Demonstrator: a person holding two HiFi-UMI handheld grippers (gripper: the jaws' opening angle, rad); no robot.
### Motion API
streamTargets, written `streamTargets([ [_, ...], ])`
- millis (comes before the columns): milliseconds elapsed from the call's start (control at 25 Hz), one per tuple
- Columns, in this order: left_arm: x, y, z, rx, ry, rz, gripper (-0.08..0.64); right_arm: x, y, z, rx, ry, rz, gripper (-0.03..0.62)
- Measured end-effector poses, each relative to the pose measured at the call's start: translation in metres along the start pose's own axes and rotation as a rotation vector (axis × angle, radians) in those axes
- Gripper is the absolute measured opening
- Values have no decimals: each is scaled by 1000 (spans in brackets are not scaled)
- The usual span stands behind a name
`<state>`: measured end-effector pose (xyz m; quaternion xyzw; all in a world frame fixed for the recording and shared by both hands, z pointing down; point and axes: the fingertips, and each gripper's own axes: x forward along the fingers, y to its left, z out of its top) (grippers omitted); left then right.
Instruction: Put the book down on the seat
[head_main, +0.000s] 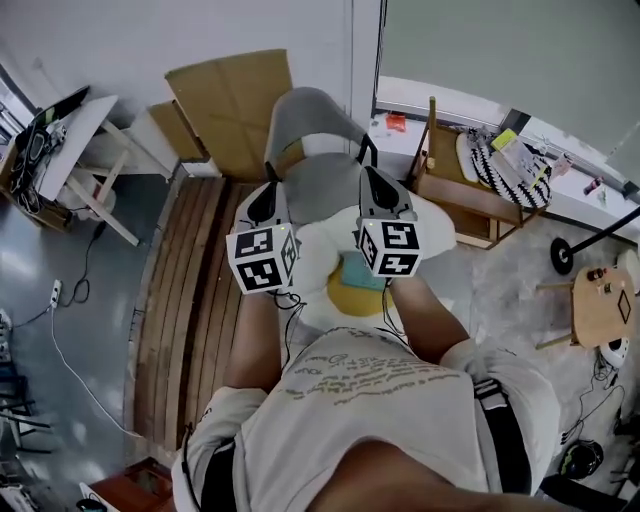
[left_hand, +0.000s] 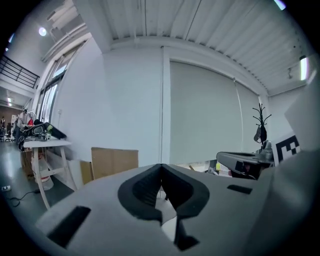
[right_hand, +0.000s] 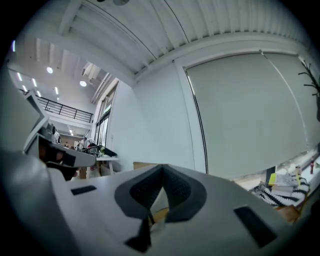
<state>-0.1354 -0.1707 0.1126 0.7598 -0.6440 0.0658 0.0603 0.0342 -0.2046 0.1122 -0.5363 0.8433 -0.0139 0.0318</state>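
A teal book (head_main: 360, 272) lies flat on a yellow pad (head_main: 350, 299) on top of a white seat (head_main: 312, 252), just in front of the person's body. Behind it stands a grey chair (head_main: 316, 128). Both grippers are held above the white seat and point away toward the grey chair. The left gripper (head_main: 268, 192) is to the left of the book, and its jaws meet at the tips (left_hand: 161, 167) with nothing between them. Over the book's far edge, the right gripper (head_main: 368, 174) also has its jaws touching at the tips (right_hand: 162, 168) and is empty. The marker cubes hide part of the book.
Cardboard sheets (head_main: 232, 100) lean on the wall behind the grey chair. Wooden slats (head_main: 190, 300) lie on the floor at left. A wooden chair with striped cloth (head_main: 470, 185) stands at right, a small round wooden table (head_main: 600, 300) at far right, and a white trestle table (head_main: 70, 130) at far left.
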Motion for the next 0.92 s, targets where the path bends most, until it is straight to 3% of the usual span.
streamTargets([
  [920, -19, -24, -3, 8, 12, -15, 18, -27, 8, -9, 22, 22, 45, 26],
])
